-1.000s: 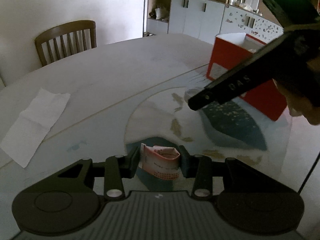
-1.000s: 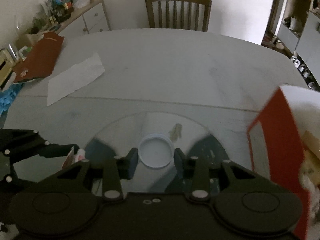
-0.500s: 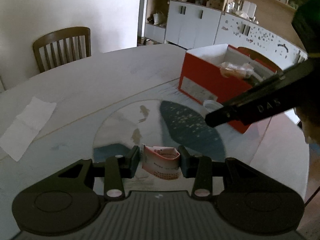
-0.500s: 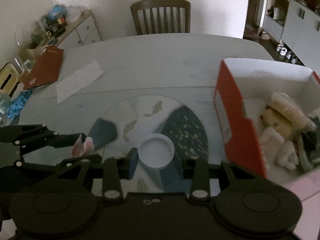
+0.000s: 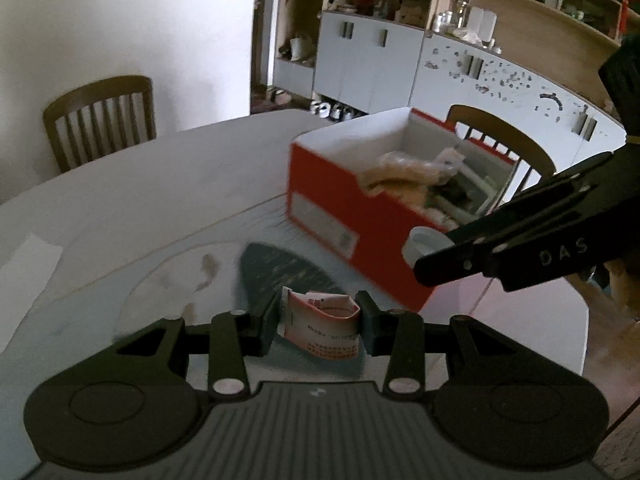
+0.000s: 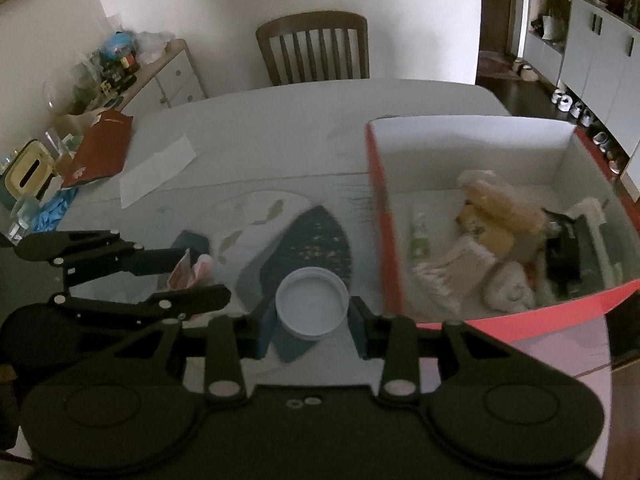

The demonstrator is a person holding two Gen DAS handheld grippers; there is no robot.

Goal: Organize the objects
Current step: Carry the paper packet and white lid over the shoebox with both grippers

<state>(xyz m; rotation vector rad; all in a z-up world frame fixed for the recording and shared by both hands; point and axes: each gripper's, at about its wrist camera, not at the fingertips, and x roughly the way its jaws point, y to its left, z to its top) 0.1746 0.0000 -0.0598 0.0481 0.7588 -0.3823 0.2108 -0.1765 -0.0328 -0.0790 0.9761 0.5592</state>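
While my left tool (image 5: 318, 322) pinches a crumpled pink printed paper (image 5: 322, 320), my right tool (image 6: 312, 314) clamps a round white plastic lid (image 6: 312, 306) beside the open red cardboard box (image 6: 384, 248).

The right tongs (image 5: 424, 268) are covering most of the white lid (image 5: 426, 240) in the left wrist view. The red box (image 6: 472, 312) is running off the right edge at 3 o'clock, its contents smearing into blur. The print on the pink slip (image 5: 324, 328) is reading too small. The bench (image 6: 280, 120) is getting cut at 9 o'clock.
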